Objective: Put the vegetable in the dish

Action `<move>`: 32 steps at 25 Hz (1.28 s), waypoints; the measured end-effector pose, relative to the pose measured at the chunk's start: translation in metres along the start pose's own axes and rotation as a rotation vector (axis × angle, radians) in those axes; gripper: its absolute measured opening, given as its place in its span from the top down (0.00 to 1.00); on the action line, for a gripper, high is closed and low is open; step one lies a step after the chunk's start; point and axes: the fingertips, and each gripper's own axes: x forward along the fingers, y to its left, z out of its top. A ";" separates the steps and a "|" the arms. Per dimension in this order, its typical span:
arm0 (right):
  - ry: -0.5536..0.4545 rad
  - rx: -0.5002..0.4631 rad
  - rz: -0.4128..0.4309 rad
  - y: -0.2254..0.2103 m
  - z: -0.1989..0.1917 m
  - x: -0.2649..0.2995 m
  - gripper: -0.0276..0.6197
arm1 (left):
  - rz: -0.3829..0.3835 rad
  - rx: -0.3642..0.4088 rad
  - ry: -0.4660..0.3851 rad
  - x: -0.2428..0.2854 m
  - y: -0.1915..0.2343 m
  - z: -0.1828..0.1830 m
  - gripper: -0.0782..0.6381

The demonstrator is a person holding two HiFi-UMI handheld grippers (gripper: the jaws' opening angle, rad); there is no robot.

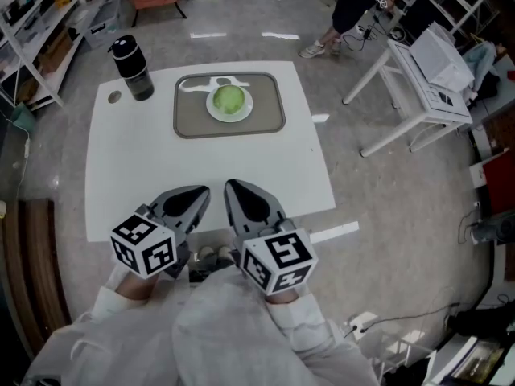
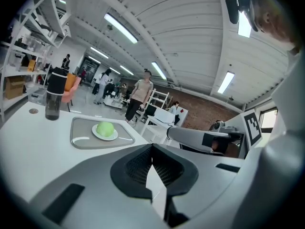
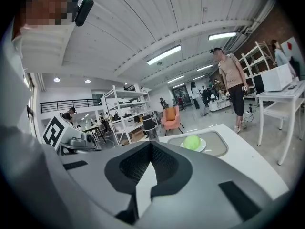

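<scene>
The vegetable, round and pale green, sits in the white dish. The dish rests on a grey tray toward the far side of the white counter. A black bottle stands upright just left of the tray, near the counter's far left corner.

The left gripper and the right gripper hover side by side over the counter's near edge, well apart from the tray, both pointing toward it. The fingers of each are pressed together, with nothing between them. In the left gripper view the dish and vegetable lie ahead to the left. In the right gripper view they lie ahead to the right.

A person stands on the floor beyond the counter's far right corner.
</scene>
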 end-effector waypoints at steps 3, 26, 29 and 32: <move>0.003 0.002 0.007 0.004 -0.002 -0.001 0.94 | 0.002 -0.015 -0.001 -0.003 0.002 0.000 0.88; 0.081 -0.011 -0.020 0.011 -0.024 -0.008 0.94 | -0.038 -0.016 0.039 -0.005 -0.008 -0.018 0.88; 0.091 -0.020 -0.027 0.010 -0.027 -0.008 0.94 | -0.042 -0.019 0.043 -0.005 -0.008 -0.019 0.88; 0.089 -0.018 -0.039 0.008 -0.026 -0.009 0.94 | -0.040 -0.012 0.045 -0.007 -0.007 -0.019 0.88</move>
